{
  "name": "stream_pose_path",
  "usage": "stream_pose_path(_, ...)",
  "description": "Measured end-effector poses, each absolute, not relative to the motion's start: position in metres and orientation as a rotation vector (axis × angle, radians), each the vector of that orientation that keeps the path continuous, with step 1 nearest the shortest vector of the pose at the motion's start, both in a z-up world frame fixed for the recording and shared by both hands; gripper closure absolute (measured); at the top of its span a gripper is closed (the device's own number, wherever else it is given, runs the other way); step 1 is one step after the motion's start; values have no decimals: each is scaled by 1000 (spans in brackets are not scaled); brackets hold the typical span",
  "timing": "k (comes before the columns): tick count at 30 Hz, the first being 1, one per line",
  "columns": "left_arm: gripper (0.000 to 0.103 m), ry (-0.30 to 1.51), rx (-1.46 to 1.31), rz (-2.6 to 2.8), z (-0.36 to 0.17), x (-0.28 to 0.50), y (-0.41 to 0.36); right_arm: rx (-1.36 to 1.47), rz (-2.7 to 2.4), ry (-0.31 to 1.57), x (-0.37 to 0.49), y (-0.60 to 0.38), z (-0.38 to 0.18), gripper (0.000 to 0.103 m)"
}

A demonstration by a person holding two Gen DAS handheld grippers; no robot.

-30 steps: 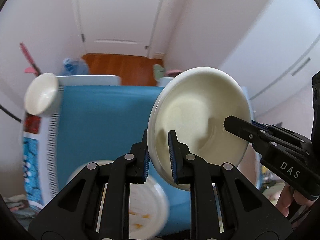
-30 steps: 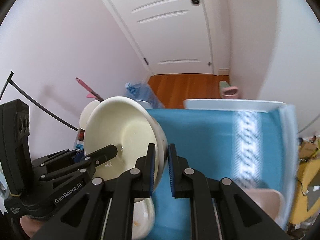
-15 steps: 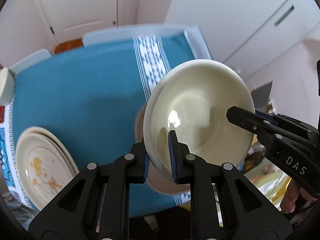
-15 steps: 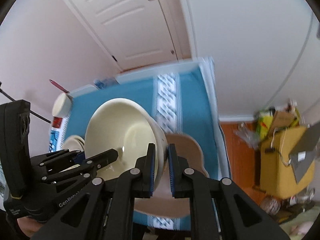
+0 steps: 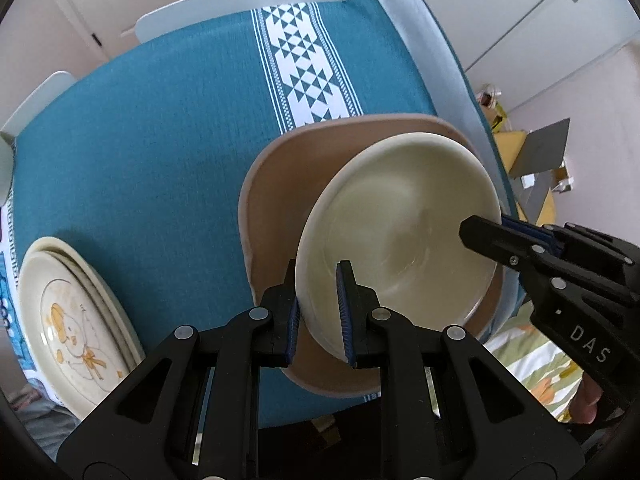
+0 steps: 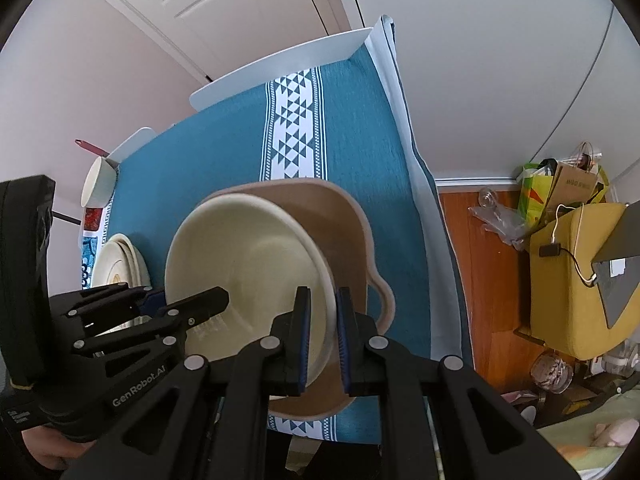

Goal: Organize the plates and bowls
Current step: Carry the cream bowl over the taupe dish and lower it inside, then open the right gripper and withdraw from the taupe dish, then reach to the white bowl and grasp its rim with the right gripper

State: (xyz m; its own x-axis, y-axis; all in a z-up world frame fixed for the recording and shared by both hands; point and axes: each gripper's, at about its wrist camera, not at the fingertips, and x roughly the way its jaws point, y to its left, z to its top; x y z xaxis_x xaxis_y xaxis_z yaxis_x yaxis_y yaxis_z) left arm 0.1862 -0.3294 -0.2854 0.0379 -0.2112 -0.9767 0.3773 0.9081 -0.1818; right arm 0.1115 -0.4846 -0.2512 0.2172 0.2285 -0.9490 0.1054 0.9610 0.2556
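Observation:
A large cream bowl [image 5: 404, 232] is held between both grippers, tilted, just above a tan basin [image 5: 276, 208] on the teal tablecloth. My left gripper [image 5: 318, 312] is shut on the bowl's near rim. My right gripper [image 6: 322, 332] is shut on the opposite rim; it shows in the left wrist view [image 5: 504, 236] too. The bowl [image 6: 244, 264] and basin [image 6: 344, 232] also show in the right wrist view. A stack of cream plates with a duck print [image 5: 76, 328] lies at the table's left edge.
A small white bowl [image 6: 98, 182] sits at the far left corner of the table. White chair backs [image 5: 256, 4] stand behind the table. A yellow box with clutter [image 6: 576, 272] stands on the wooden floor to the right.
Both grippers have carried the bowl to the right and lowered it over the tan basin. The views have tipped down toward the table.

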Motion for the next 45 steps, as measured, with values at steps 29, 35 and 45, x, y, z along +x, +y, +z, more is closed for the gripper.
stream_pose_path(29, 88, 1390, 132, -443, -243, 189, -315, 258, 75, 1328, 115, -488, -227, 91)
stream_pose_path(35, 88, 1230, 27, -378, -184, 187, -270, 241, 181, 1192, 121, -471, -176, 91)
stream_pose_path(45, 0, 971, -150, -32, -115, 175, -132, 106, 496, 983, 170, -363, -111, 10)
